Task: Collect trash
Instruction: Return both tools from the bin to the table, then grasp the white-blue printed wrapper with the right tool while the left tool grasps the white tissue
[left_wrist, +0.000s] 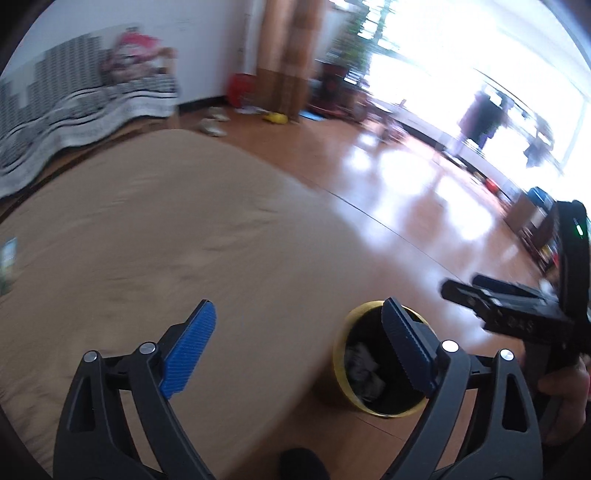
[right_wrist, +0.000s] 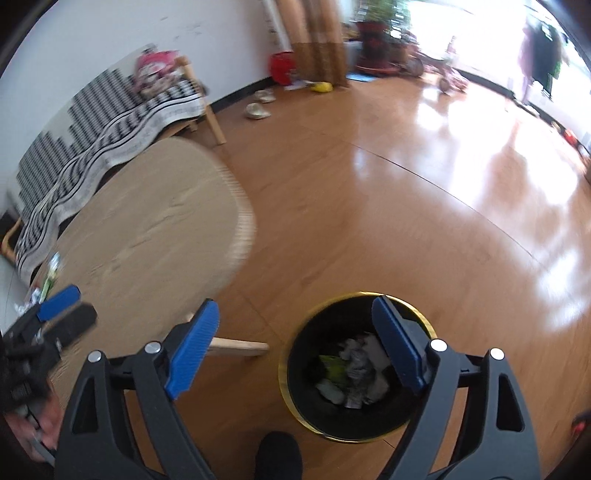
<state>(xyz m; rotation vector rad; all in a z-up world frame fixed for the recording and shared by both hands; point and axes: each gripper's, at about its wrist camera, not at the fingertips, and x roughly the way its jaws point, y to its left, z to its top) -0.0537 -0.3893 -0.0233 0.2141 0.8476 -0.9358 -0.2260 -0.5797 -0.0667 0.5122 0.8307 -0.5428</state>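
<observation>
A: Where's the trash rn?

B: Most of it sits in the bin (right_wrist: 354, 365), a black can with a gold rim standing upright on the wood floor just beside the round bench (right_wrist: 147, 229). Crumpled paper and a green wrapper (right_wrist: 334, 365) lie in the bottom.

A: Grippers?

B: Both released, nothing between the blue pads. Right gripper (right_wrist: 291, 347) hangs over the bin, mouth facing straight up at it. Left gripper (left_wrist: 299, 347) is over the bench edge, with the bin (left_wrist: 369, 369) under its right finger.

A: More to fetch?

B: I think so. At the bench's far left edge there are leftover scraps (right_wrist: 50, 275) (blurred, prob. a wrapper and some paper). Can't tell their long axis or which way they point.

A: Which hand's nearer?

B: Left, I'd judge. The scraps lie on its side, well apart from the bin, so it'd swing leftward across the bench.
</observation>
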